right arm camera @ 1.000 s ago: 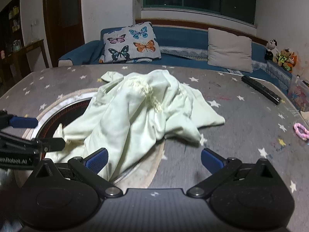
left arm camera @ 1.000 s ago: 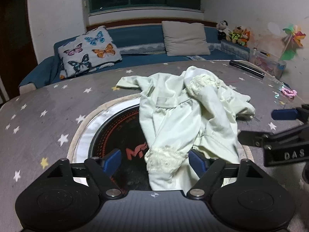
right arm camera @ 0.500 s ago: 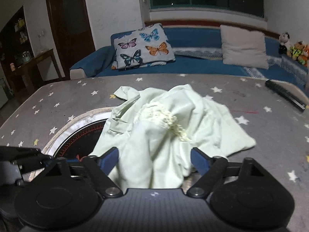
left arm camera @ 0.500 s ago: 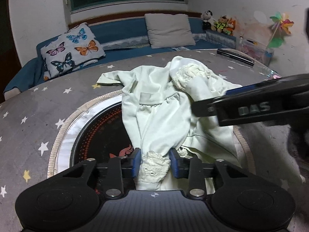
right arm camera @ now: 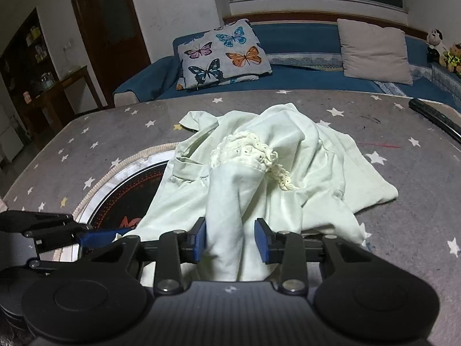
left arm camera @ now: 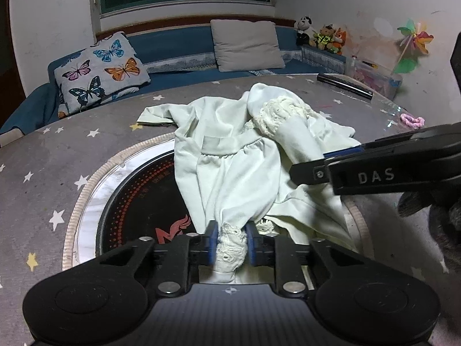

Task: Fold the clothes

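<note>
Pale green garment (left arm camera: 230, 155) was seen crumpled on a star-patterned table (left arm camera: 43, 155). Its lace cuff (left arm camera: 230, 245) was pinched by the closing left gripper (left arm camera: 230, 245); a sleeve fold was straddled by the half-open, closing right gripper (right arm camera: 230, 242).

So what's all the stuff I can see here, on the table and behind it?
garment: one, pale green with lace cuffs, crumpled mid-table
table: one, grey with stars, foreground
round cooktop: one, black, set in the table, partly under the garment
butterfly cushion: one, grey, on the sofa
plain cushion: one, beige, on the sofa
sofa: one, blue, under the window
soft toys: several, sofa corner
remote: one, black, far table edge
pinwheel: one, multicoloured, by the wall
left gripper: closing, pads pressing a lace cuff
right gripper: closing around a fold, one pad not yet touching
</note>
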`<action>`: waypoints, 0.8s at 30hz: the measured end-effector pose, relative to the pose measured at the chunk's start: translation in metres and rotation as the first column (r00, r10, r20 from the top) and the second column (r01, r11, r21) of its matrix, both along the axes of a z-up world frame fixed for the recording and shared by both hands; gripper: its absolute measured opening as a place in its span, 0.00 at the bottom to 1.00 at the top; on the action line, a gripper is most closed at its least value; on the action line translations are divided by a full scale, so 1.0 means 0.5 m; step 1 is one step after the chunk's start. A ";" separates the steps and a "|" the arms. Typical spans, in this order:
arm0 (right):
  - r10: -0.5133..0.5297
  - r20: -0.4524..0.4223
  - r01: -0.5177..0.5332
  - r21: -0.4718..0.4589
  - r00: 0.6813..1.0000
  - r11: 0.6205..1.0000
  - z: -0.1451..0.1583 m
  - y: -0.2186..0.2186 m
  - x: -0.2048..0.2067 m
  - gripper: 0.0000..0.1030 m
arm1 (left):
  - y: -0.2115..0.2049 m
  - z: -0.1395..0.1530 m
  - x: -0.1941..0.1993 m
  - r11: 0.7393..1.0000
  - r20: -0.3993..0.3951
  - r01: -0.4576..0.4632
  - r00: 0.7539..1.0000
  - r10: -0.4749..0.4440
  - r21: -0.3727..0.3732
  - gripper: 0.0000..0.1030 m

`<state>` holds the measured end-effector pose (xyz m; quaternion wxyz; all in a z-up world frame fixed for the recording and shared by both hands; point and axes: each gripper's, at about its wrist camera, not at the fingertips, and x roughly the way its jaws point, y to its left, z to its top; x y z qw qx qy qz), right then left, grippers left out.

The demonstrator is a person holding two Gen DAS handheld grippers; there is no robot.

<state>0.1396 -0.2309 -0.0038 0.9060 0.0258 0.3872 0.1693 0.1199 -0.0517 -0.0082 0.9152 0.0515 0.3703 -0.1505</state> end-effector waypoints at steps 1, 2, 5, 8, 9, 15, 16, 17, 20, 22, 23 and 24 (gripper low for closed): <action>0.000 0.001 0.000 -0.001 1.000 1.000 -0.001 0.001 0.000 0.37 | 0.000 0.001 -0.002 1.000 0.004 0.000 1.000 0.000 0.000 0.16; -0.001 0.001 0.001 -0.002 1.000 1.000 -0.003 0.001 0.000 0.37 | 0.000 0.003 -0.003 1.000 0.008 -0.001 1.000 0.001 0.000 0.15; 0.009 -0.001 -0.009 -0.004 1.000 1.000 -0.006 0.005 -0.004 0.36 | 0.003 0.004 -0.005 1.000 0.013 -0.009 1.000 0.009 -0.005 0.14; 0.014 -0.010 -0.014 0.060 1.000 0.998 -0.009 -0.005 -0.010 0.36 | 0.005 0.004 -0.007 1.000 0.017 -0.018 1.000 0.019 -0.008 0.14; 0.016 -0.009 -0.015 0.059 1.000 0.998 -0.010 -0.005 -0.012 0.36 | 0.004 0.003 -0.007 1.000 0.017 -0.020 1.000 0.020 -0.008 0.14; 0.024 0.014 -0.024 -0.004 1.000 1.000 -0.018 0.006 -0.024 0.28 | 0.003 0.007 -0.016 1.000 0.036 -0.019 0.999 0.019 -0.005 0.12; 0.026 0.020 -0.026 -0.012 0.999 1.000 -0.018 0.009 -0.027 0.21 | 0.006 0.010 -0.018 1.000 0.042 -0.024 0.999 0.024 -0.007 0.12; 0.027 0.025 -0.026 -0.018 0.999 0.999 -0.018 0.011 -0.030 0.15 | 0.010 0.014 -0.021 0.999 0.049 -0.030 0.998 0.030 -0.011 0.12; 0.007 0.039 -0.007 -0.017 0.999 1.000 -0.011 0.004 -0.042 0.03 | 0.023 0.027 -0.031 0.999 0.068 -0.049 0.996 0.050 -0.021 0.11; -0.012 0.055 0.012 -0.011 0.998 1.000 -0.001 -0.010 -0.058 0.03 | 0.037 0.039 -0.046 0.998 0.082 -0.062 0.995 0.065 -0.032 0.10; -0.020 0.063 0.020 -0.008 0.998 1.000 0.005 -0.019 -0.068 0.03 | 0.045 0.045 -0.055 0.997 0.089 -0.069 0.993 0.072 -0.038 0.10; -0.026 0.070 0.027 -0.006 0.997 1.000 0.011 -0.029 -0.080 0.03 | 0.053 0.052 -0.065 0.996 0.096 -0.076 0.992 0.080 -0.044 0.10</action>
